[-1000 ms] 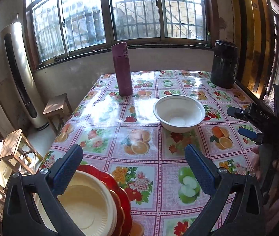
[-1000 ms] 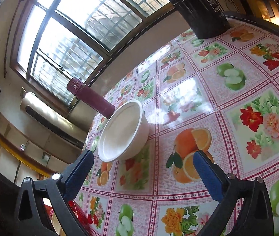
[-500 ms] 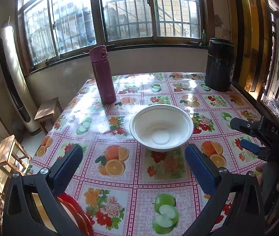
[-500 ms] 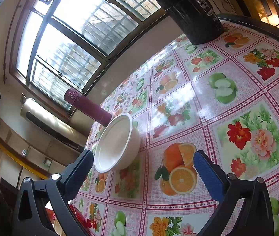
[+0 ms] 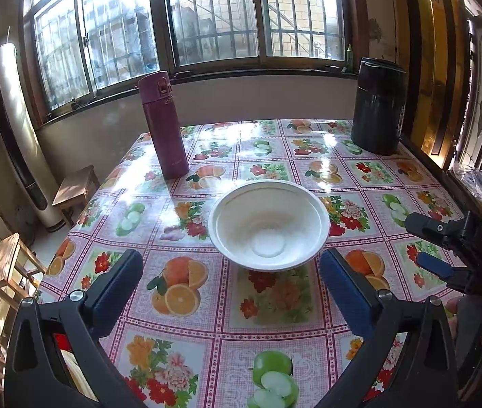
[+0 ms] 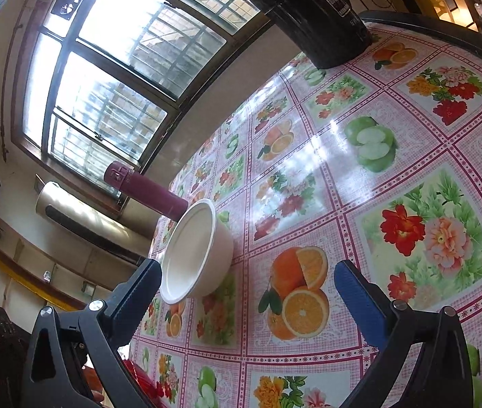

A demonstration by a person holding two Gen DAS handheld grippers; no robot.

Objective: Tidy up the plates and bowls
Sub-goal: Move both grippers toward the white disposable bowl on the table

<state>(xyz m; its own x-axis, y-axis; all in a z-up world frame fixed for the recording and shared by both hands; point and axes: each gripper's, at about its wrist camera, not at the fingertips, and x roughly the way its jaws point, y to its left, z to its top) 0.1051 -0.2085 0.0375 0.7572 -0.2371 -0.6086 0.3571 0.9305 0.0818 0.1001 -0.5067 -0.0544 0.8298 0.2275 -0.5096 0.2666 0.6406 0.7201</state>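
the left wrist view sits low over the near edge of the table (image 5: 309,316), level, facing the window (image 5: 213,17), with the white bowl (image 5: 268,224) close at frame centre. the right wrist view is rolled hard sideways, close to the tablecloth, the bowl (image 6: 196,251) at left centre. both share the bowl, maroon flask (image 5: 164,125) (image 6: 145,190) and black canister (image 5: 378,105) (image 6: 312,10).

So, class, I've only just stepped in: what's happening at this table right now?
A person holds two handheld grippers over a table with a fruit-and-flower oilcloth. The left gripper is open and empty, lined up on the white round paper bowl standing upright just ahead. The right gripper, also open and empty, hovers to the bowl's right. A tall maroon flask and a black cylindrical container stand untouched behind.
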